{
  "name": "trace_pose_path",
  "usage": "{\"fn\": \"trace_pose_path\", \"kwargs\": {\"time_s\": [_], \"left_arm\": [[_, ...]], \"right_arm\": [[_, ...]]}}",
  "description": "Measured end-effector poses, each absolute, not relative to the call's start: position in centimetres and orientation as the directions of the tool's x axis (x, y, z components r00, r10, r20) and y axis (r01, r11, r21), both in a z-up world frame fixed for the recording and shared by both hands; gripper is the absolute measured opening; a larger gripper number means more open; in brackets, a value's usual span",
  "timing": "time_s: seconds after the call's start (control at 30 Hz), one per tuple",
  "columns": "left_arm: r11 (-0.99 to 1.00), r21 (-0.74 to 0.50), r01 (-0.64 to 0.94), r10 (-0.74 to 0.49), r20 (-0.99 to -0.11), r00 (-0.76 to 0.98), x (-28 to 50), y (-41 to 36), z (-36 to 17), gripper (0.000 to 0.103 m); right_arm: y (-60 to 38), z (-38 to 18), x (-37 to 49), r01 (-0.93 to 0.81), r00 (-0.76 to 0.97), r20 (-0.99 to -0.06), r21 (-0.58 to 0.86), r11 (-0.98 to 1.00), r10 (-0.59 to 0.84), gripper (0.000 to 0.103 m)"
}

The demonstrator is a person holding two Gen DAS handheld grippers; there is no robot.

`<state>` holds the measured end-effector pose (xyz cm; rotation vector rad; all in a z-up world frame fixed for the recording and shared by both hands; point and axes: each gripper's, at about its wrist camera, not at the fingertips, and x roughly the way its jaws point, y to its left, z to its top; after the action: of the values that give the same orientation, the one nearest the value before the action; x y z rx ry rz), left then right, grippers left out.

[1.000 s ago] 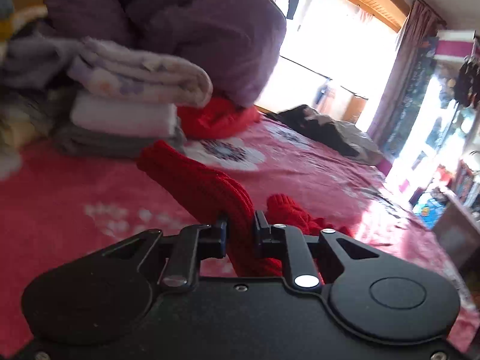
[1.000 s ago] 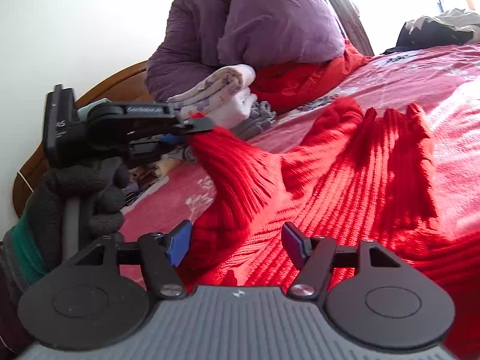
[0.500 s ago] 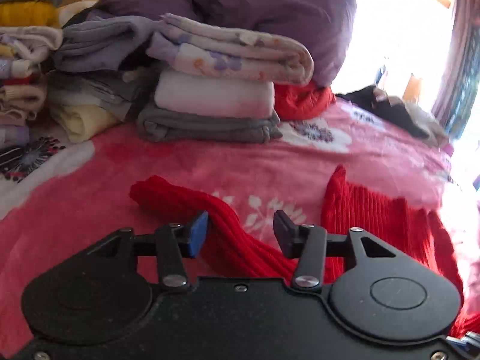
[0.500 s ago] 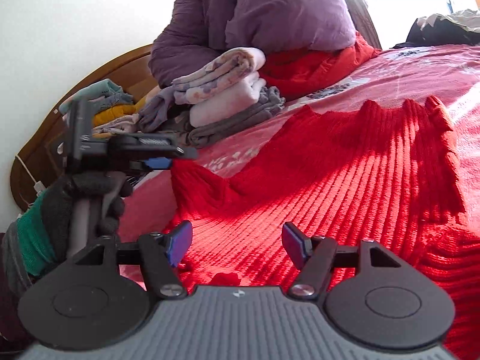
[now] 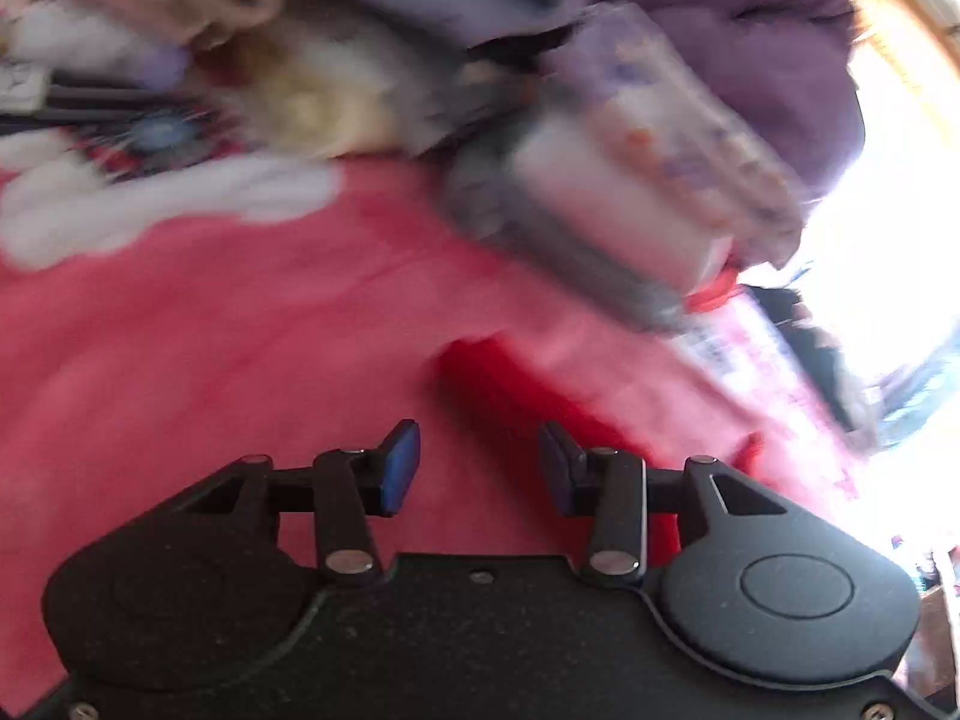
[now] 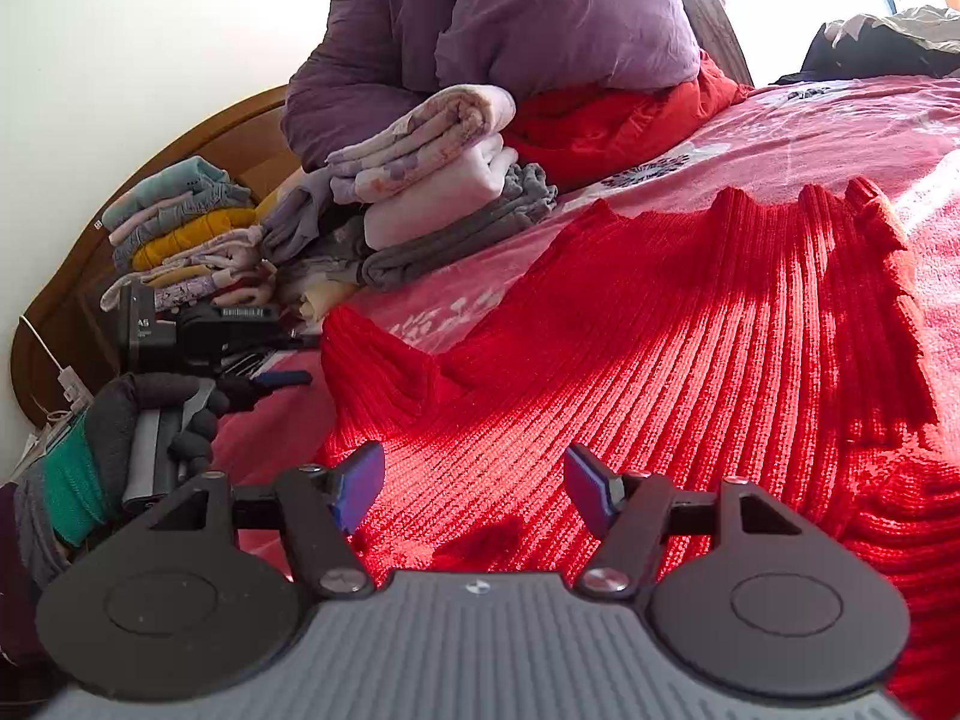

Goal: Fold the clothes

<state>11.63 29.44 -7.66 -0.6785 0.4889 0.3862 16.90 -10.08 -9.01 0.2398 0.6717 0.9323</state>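
A red ribbed sweater (image 6: 690, 330) lies spread flat on the pink bedspread (image 6: 840, 132). One sleeve (image 6: 372, 354) reaches out to the left. My right gripper (image 6: 474, 486) hovers open just over the sweater's near part, nothing between its pads. A gloved hand (image 6: 150, 414) holds my left gripper (image 6: 294, 377) left of the sleeve end, apart from it. In the blurred left wrist view the left gripper (image 5: 477, 468) has its jaws apart and closing, with only bedspread behind the gap. The sleeve end (image 5: 498, 384) lies just ahead and slightly right.
Folded clothes stand in stacks (image 6: 438, 180) near the wooden headboard (image 6: 66, 300), with another stack (image 6: 180, 228) further left. A purple duvet (image 6: 540, 18) and a red quilt (image 6: 612, 120) are heaped behind. Dark clothes (image 6: 888, 42) lie far right.
The left gripper let go of the raised sleeve, which now lies flat on the bed. It moved down and away to the left, rolling as it went. The right gripper stayed put.
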Motion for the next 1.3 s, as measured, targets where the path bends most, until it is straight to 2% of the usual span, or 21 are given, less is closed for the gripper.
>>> {"fn": "trace_pose_path", "kwargs": {"time_s": [0.07,0.17,0.2,0.23,0.3,0.43,0.57,0.67,0.7,0.73,0.8,0.9,1.0,1.1,1.17,1.27,1.3], "left_arm": [[0.791,-0.407,-0.457,0.193,-0.543,0.817,13.3,27.7,-7.5,0.041],[0.903,-0.237,-0.359,0.135,-0.637,0.759,16.7,24.3,-8.6,0.041],[0.931,-0.156,-0.329,0.154,-0.650,0.744,17.4,23.0,-8.7,0.041],[0.949,-0.064,-0.308,0.198,-0.640,0.742,17.7,21.6,-8.5,0.041],[0.946,-0.025,-0.323,0.241,-0.613,0.752,17.6,21.2,-7.7,0.041],[0.851,-0.220,-0.477,0.273,-0.592,0.759,16.2,25.6,-6.9,0.043],[0.694,-0.523,-0.495,0.113,-0.600,0.792,15.6,29.3,-9.5,0.042],[0.658,-0.591,-0.466,0.077,-0.563,0.823,16.1,29.5,-10.0,0.042],[0.653,-0.611,-0.448,0.056,-0.550,0.833,16.5,29.5,-10.1,0.037],[0.646,-0.635,-0.424,0.021,-0.539,0.842,16.9,29.5,-10.4,0.026],[0.658,-0.623,-0.423,0.007,-0.557,0.830,17.6,29.3,-10.7,0.006],[0.699,-0.548,-0.460,0.126,-0.539,0.833,16.3,28.4,-8.8,0.006],[0.754,-0.414,-0.510,0.305,-0.467,0.830,13.3,27.7,-4.8,0.006],[0.761,-0.351,-0.546,0.375,-0.449,0.811,10.4,28.5,-3.3,0.006],[0.747,-0.320,-0.583,0.381,-0.512,0.770,10.3,29.7,-4.6,0.006],[0.701,-0.353,-0.620,0.305,-0.638,0.707,11.3,32.0,-7.9,0.007],[0.684,-0.366,-0.631,0.304,-0.644,0.702,11.4,32.5,-8.4,0.011]], "right_arm": [[-9.7,-9.2,17.0,-0.658,0.409,-0.434,0.469,0.589,0.802,0.066],[-9.2,-9.5,17.1,-0.658,0.402,-0.445,0.467,0.591,0.800,0.067],[-9.0,-9.6,17.2,-0.659,0.399,-0.449,0.466,0.591,0.799,0.067],[-8.9,-9.7,17.2,-0.659,0.398,-0.452,0.465,0.591,0.799,0.067],[-8.8,-9.9,17.3,-0.659,0.394,-0.457,0.464,0.592,0.797,0.067],[-8.8,-10.0,17.5,-0.654,0.390,-0.456,0.475,0.589,0.800,0.067],[-8.7,-10.2,17.6,-0.655,0.384,-0.458,0.477,0.586,0.802,0.068],[-8.6,-10.3,17.7,-0.655,0.384,-0.458,0.477,0.586,0.802,0.068],[-8.6,-10.3,17.6,-0.654,0.386,-0.458,0.477,0.587,0.801,0.068],[-8.6,-10.3,17.6,-0.654,0.387,-0.458,0.475,0.588,0.800,0.068],[-8.6,-10.3,17.5,-0.657,0.390,-0.459,0.470,0.590,0.799,0.068],[-8.7,-10.3,17.5,-0.656,0.391,-0.459,0.469,0.591,0.798,0.068],[-8.8,-10.4,17.6,-0.652,0.392,-0.462,0.471,0.594,0.796,0.068],[-8.7,-10.5,17.6,-0.652,0.392,-0.477,0.459,0.603,0.787,0.068],[-8.6,-10.4,17.4,-0.661,0.393,-0.488,0.439,0.609,0.779,0.068],[-8.1,-10.3,16.7,-0.689,0.410,-0.507,0.373,0.621,0.758,0.068],[-7.9,-10.2,16.4,-0.700,0.417,-0.515,0.344,0.626,0.749,0.069]]}}
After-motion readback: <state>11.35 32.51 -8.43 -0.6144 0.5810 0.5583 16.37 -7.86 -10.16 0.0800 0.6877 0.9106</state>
